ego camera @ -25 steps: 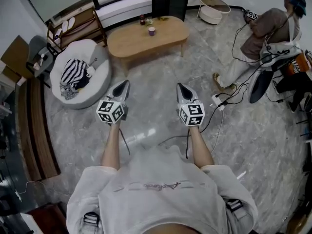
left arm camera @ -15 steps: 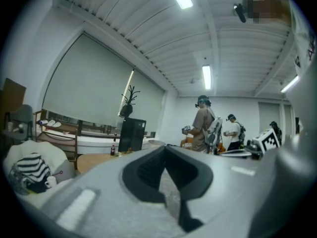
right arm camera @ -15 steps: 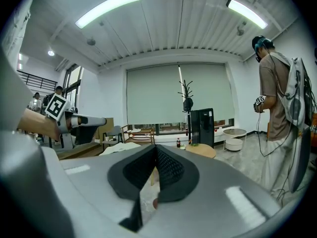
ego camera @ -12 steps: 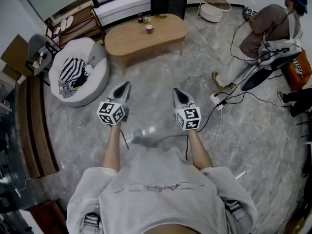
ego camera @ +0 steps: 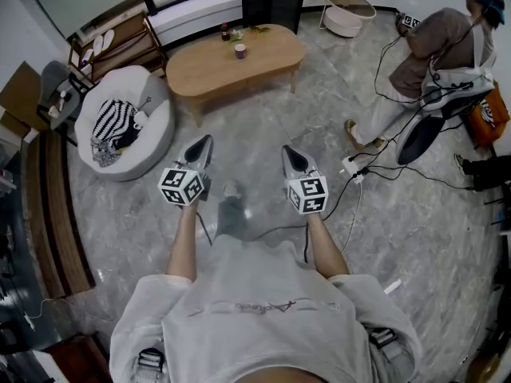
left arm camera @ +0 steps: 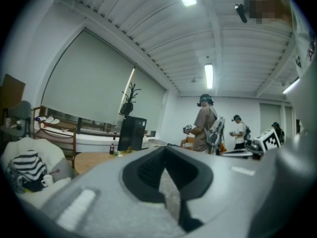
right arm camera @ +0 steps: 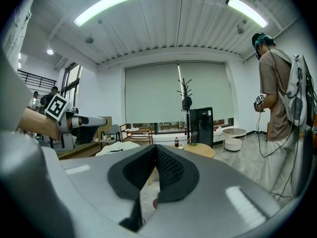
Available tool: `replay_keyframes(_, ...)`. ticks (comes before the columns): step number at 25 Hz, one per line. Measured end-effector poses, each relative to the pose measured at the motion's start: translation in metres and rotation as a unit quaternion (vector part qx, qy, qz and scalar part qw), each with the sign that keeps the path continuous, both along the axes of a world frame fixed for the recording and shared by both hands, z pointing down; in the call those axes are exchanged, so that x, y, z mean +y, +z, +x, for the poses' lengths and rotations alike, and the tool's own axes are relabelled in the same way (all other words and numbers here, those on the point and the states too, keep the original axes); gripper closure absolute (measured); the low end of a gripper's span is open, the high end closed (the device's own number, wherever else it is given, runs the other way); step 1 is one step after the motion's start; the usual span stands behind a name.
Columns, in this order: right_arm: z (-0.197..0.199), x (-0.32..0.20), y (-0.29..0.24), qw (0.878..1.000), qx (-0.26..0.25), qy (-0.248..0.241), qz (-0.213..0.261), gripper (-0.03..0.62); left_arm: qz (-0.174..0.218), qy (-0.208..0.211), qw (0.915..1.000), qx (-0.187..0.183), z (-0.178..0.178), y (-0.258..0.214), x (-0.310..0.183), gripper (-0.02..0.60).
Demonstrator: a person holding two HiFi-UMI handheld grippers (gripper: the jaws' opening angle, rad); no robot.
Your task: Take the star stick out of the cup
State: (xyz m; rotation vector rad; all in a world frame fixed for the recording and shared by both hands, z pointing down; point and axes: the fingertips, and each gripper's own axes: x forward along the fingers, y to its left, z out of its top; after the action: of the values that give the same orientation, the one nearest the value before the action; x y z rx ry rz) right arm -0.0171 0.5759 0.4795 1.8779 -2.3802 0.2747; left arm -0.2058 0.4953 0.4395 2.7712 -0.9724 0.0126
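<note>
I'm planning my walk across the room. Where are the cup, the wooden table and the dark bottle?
cup [ego camera: 239, 50], head view, on its side wall.
wooden table [ego camera: 200, 66], head view, on a bare part of its top.
dark bottle [ego camera: 224, 33], head view, on its body.

Bare grey marble floor [ego camera: 255, 118] lies open ahead as far as the oval light-wood coffee table [ego camera: 271, 54]. On it, a small purple cup [ego camera: 239, 50] stands clear of a dark bottle [ego camera: 225, 32]. A round white beanbag [ego camera: 156, 130] crowds the left. Black cables [ego camera: 391, 167] and a crouching person [ego camera: 435, 42] crowd the right.
</note>
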Motion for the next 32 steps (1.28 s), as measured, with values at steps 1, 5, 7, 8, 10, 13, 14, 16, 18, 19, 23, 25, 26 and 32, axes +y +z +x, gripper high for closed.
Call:
replay_keyframes(1,0.0,-0.007,0.001,1.0,0.002,-0.001,0.0,0.589,0.0,0.0,1.0,0.001,0.001,0.002,-0.007,0.581)
replay_keyframes(5,0.0,-0.041,0.007,1.0,0.01,-0.007,-0.003,0.589,-0.002,0.0,1.0,0.003,0.003,0.009,-0.04,0.581)
replay_keyframes(7,0.002,-0.058,0.006,1.0,0.013,-0.011,-0.005,0.589,-0.003,-0.001,1.0,0.004,0.006,0.009,-0.057,0.581)
replay_keyframes(8,0.004,-0.067,0.004,1.0,0.015,-0.012,-0.006,0.589,-0.004,-0.001,1.0,0.005,0.008,0.008,-0.065,0.581)
replay_keyframes(10,0.007,-0.088,0.0,1.0,0.018,-0.013,-0.008,0.589,-0.006,-0.001,1.0,0.007,0.011,0.005,-0.087,0.581)
replay_keyframes(13,0.006,-0.126,-0.001,1.0,0.02,-0.014,-0.013,0.589,-0.013,0.0,0.9999,0.009,0.011,0.007,-0.124,0.581)
replay_keyframes(14,0.004,-0.138,-0.001,1.0,0.021,-0.015,-0.015,0.589,-0.015,0.001,0.9998,0.01,0.01,0.007,-0.136,0.581)
replay_keyframes(16,0.0,-0.162,-0.001,0.999,0.025,-0.017,-0.017,0.589,-0.016,0.002,0.9998,0.011,0.008,0.008,-0.161,0.581)
replay_keyframes(18,0.0,-0.189,-0.002,0.999,0.027,-0.016,-0.017,0.589,-0.016,0.004,0.9998,0.013,0.009,0.007,-0.188,0.581)
replay_keyframes(19,0.0,-0.203,-0.003,0.999,0.028,-0.014,-0.017,0.589,-0.017,0.006,0.9998,0.013,0.009,0.006,-0.201,0.581)
replay_keyframes(23,-0.004,-0.257,-0.01,0.999,0.027,-0.01,-0.022,0.589,-0.02,0.014,0.9996,0.013,0.008,-0.001,-0.254,0.581)
replay_keyframes(25,-0.006,-0.286,-0.015,0.999,0.029,-0.01,-0.018,0.589,-0.017,0.016,0.9996,0.016,0.008,-0.006,-0.283,0.581)
replay_keyframes(26,-0.007,-0.301,-0.017,0.999,0.03,-0.01,-0.018,0.589,-0.016,0.017,0.9996,0.017,0.008,-0.008,-0.298,0.581)
replay_keyframes(32,-0.009,-0.37,-0.019,0.999,0.035,-0.003,-0.02,0.589,-0.019,0.025,0.9992,0.023,0.008,-0.009,-0.371,0.581)
